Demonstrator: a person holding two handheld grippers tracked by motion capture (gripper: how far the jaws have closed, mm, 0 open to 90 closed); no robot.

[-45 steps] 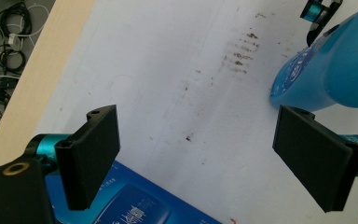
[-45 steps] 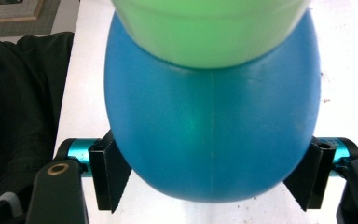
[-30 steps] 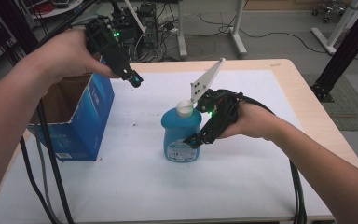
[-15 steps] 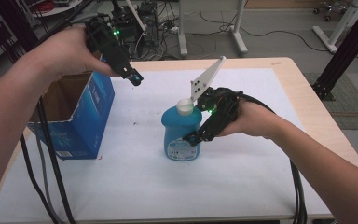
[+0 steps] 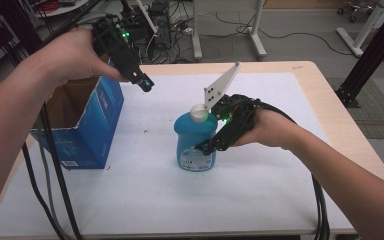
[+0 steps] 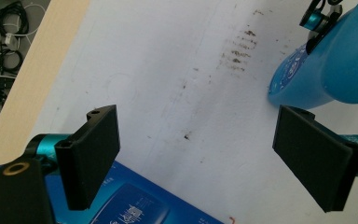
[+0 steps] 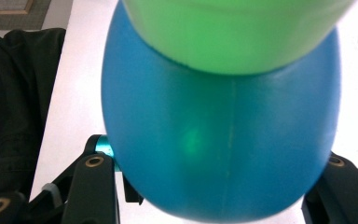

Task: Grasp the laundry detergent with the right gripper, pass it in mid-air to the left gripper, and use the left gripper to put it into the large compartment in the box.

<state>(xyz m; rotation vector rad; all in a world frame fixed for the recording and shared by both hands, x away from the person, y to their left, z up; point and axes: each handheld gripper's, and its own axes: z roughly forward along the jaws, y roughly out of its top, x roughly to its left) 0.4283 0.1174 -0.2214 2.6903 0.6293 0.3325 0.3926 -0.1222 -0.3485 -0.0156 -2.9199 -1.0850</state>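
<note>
- A blue bottle (image 5: 195, 142) with a white cap (image 5: 198, 112) is seen upright near the middle of the white-covered table (image 5: 280, 200), well clear of every edge.
- The bottle is gripped low on its body by the right gripper (image 5: 215, 145), brought in from the right edge; its jaws have just been closing and are now pressed on either flank of the bottle, as the right gripper view confirms (image 7: 223, 140).
- The bottle appears to be smooth, rounded plastic, judged likely to be slippery and somewhat yielding under pressure; if filled, it would be fairly heavy for its size.
- A hold across the broad lower body, as taken here, is judged steadier than one at the narrow neck, though the curved wall could let the bottle slide if squeezed too little.
- An open blue cardboard box (image 5: 87, 125) is stood toward the left edge of the table.
- Farthest back, the left gripper (image 5: 144, 82) is held raised above the table beside the box, its jaws spread wide with nothing between them (image 6: 196, 154).
</note>
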